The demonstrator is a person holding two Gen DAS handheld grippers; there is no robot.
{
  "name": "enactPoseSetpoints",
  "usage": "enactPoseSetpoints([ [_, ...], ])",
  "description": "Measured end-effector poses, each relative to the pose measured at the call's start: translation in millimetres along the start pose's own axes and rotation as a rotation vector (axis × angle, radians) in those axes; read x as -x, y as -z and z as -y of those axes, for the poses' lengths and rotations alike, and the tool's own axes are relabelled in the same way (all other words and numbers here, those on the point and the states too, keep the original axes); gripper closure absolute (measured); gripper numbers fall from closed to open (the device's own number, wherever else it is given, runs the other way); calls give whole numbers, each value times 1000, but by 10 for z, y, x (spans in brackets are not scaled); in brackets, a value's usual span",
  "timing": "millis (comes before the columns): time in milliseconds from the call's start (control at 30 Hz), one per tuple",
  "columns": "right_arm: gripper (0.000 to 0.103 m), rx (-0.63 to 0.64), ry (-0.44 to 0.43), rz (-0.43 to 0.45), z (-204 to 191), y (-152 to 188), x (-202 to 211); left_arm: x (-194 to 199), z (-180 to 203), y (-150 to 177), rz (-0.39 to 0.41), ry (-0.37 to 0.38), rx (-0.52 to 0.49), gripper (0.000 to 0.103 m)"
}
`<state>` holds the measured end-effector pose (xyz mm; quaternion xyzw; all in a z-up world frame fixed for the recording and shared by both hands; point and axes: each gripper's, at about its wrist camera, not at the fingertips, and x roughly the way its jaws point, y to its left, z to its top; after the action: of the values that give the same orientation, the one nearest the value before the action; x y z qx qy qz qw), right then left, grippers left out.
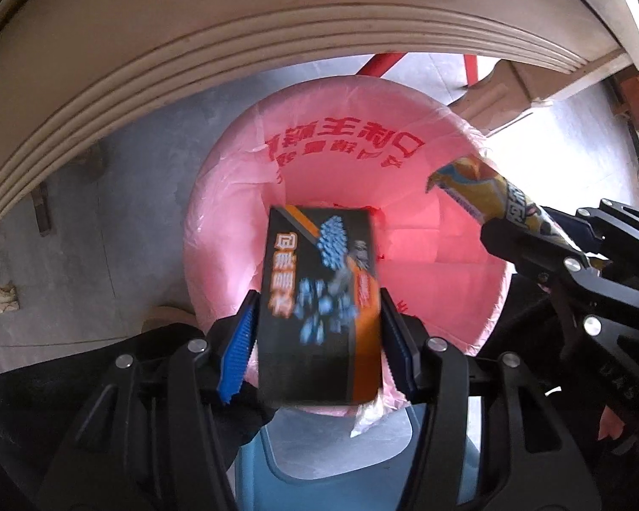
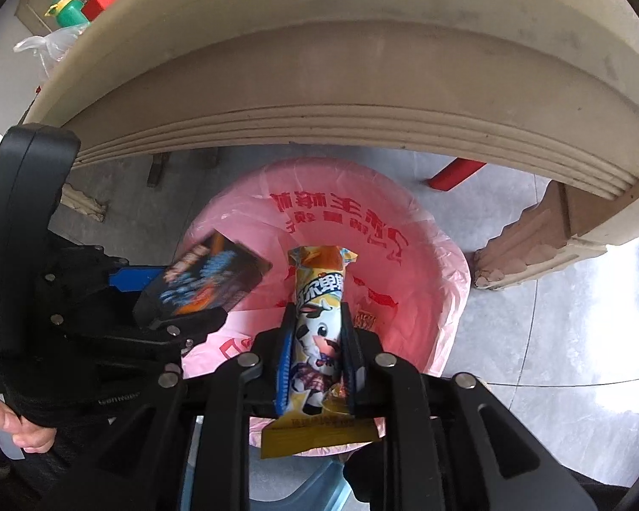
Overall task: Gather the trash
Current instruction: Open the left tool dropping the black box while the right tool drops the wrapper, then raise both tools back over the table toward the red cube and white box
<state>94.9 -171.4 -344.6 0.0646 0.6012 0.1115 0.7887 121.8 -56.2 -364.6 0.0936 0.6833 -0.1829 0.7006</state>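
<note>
Left gripper (image 1: 319, 340): jaws hold a black box (image 1: 319, 311) by its 2 sides, over the near part of the bin.
Right gripper (image 2: 317, 353): jaws squeeze a snack wrapper (image 2: 319, 323).
Bin (image 2: 404, 230): pink bag, open below both, so released trash should drop inside.
</note>
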Motion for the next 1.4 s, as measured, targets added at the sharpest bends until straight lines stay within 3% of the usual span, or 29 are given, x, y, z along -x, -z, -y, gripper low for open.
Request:
enactPoseSetpoints([
  [133, 49, -8, 3, 12, 40, -14, 3, -58, -41, -24, -15, -11, 20, 41],
  [200, 45, -8, 7, 19, 48, -17, 9, -45, -60, -29, -12, -16, 29, 37],
  [567, 45, -50, -16, 26, 124, -35, 52, -19, -116, -41, 2, -20, 50, 32],
  [967, 45, -59, -1, 99, 103, 18, 300, 284, -79, 96, 90, -97, 17, 32],
  [1067, 45, -60, -6, 142, 71, 54, 506, 495, -68, 190, 122, -100, 8, 32],
  [1200, 43, -53, -9, 221, 2, 60, 901, 1000, -107, 268, 191, -49, 28, 32],
  [1300, 31, -58, -23, 306, -24, 15, 1286, 1454, -186, 265, 262, -73, 52, 29],
  [1400, 30, -52, -22, 397, -24, -86, 1674, 1919, -327, 193, 343, -109, 90, 21],
])
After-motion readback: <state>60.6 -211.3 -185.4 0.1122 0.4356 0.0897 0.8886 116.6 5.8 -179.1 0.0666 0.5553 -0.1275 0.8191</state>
